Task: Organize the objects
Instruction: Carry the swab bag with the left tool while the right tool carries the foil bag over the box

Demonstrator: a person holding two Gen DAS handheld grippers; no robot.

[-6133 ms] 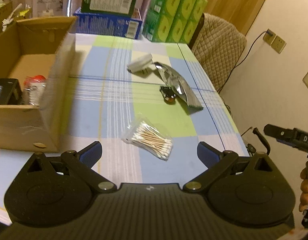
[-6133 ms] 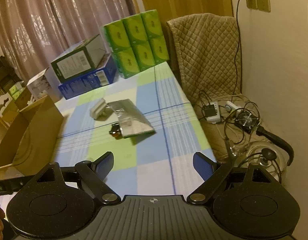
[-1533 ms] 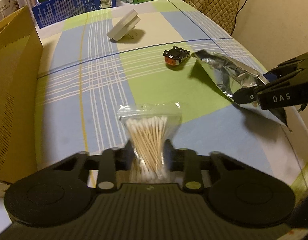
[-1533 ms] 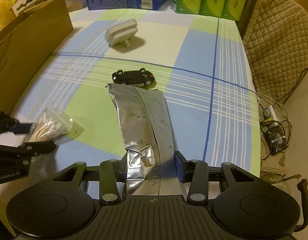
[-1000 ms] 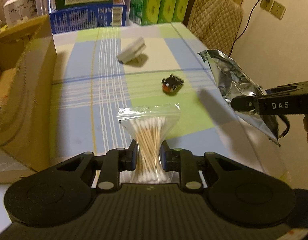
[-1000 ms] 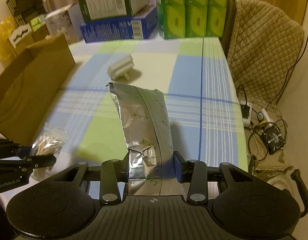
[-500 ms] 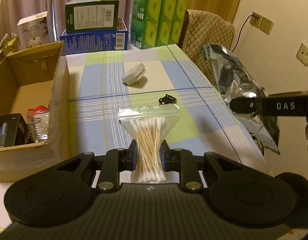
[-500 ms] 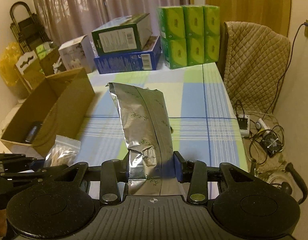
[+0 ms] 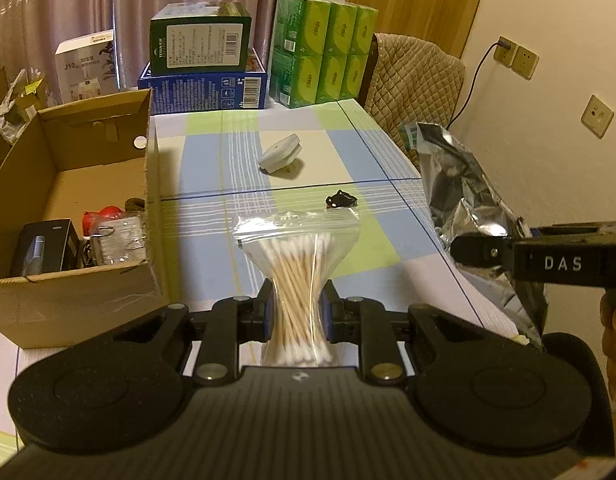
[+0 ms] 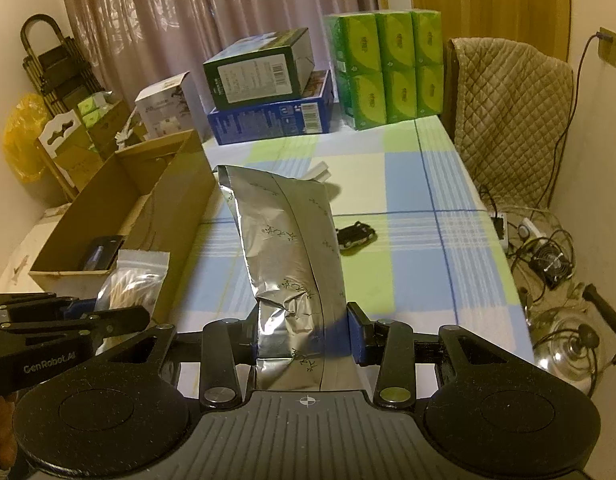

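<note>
Left wrist view, L to R: cardboard box (image 9: pixel 73 204) lies left-forward of left gripper (image 9: pixel 295 314), clamped on upright cotton-swab bag (image 9: pixel 297 276) and nearer the box, w/ right gripper (image 10: pixel 301 338) pinching foil pouch (image 9: pixel 464 200) farther right, both held above table (image 9: pixel 211 184).

— What stood behind the table (image 9: pixel 392 166)?
— Curtains (image 10: pixel 155 20), a quilted chair (image 10: pixel 512 120) to its right.
— And beyond the chair?
— A cream wall (image 9: pixel 556 32) with sockets (image 9: pixel 515 56), in dim yellowish light.
</note>
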